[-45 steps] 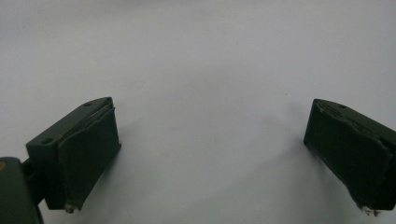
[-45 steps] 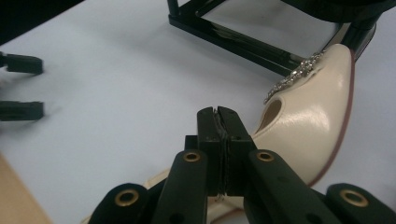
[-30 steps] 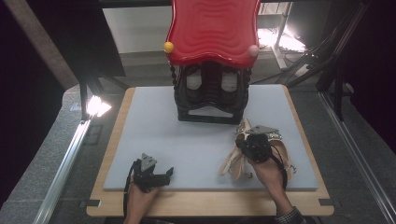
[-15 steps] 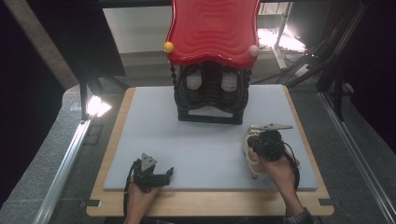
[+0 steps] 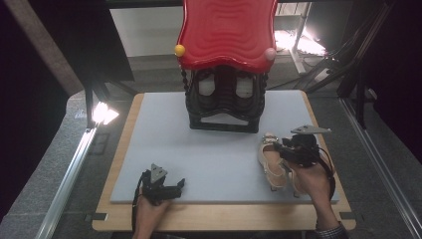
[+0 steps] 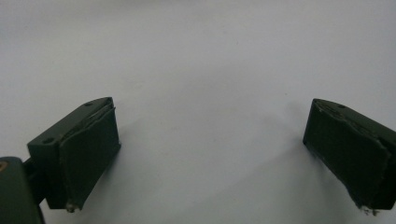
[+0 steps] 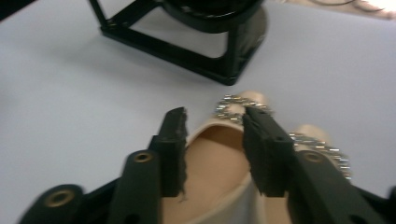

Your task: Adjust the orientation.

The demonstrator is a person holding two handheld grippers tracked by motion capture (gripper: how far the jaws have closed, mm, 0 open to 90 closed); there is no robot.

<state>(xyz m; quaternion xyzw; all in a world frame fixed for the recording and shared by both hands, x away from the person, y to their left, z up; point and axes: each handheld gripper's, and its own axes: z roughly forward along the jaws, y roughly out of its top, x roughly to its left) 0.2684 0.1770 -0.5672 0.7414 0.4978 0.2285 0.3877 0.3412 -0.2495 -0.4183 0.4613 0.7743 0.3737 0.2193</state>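
High view: a black rack (image 5: 225,107) under a red wavy top (image 5: 226,32) stood at the far middle of the grey surface (image 5: 164,144). Two beige shoes (image 5: 272,162) lay side by side near the right edge, toes toward the rack. The right hand-held gripper (image 5: 286,149) hung just over them. The left hand-held gripper (image 5: 169,187) sat at the near edge, well apart, with bare mat between.

Left gripper view: jaws stood wide apart with nothing between them, plain surface (image 6: 201,70) ahead.

Right gripper view: jaws had just been opening. They straddled the nearer shoe (image 7: 215,163) without pressing it. The rack's base (image 7: 187,51) lay close ahead, blocking the way forward, with open mat to one side.
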